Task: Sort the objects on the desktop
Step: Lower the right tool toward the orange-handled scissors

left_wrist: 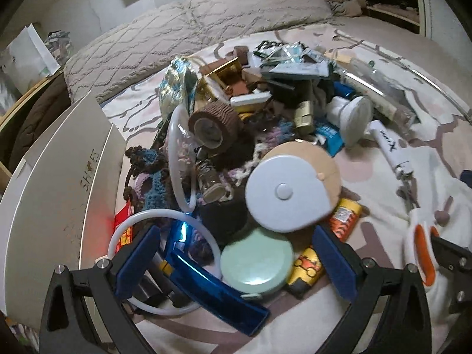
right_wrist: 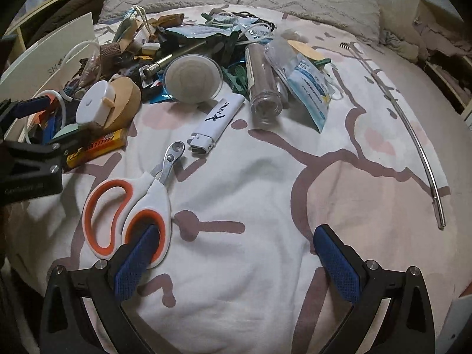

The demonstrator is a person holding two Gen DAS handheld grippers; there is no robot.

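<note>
Both grippers over a cluttered bed, jaws apart.
Left gripper (left_wrist: 236,256) straddles the pile (left_wrist: 250,135); right gripper (right_wrist: 236,256) has bare bedspread (right_wrist: 265,177) at lower centre, beside scissors (right_wrist: 126,209). Lighter (right_wrist: 218,121) reads "J-KING"; box (left_wrist: 59,183) at left reads "SHOES".

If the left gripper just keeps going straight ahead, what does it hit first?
Probably the mint green round case, lying between the open left gripper fingers, with the white tape measure just beyond it; depth is hard to judge.
</note>
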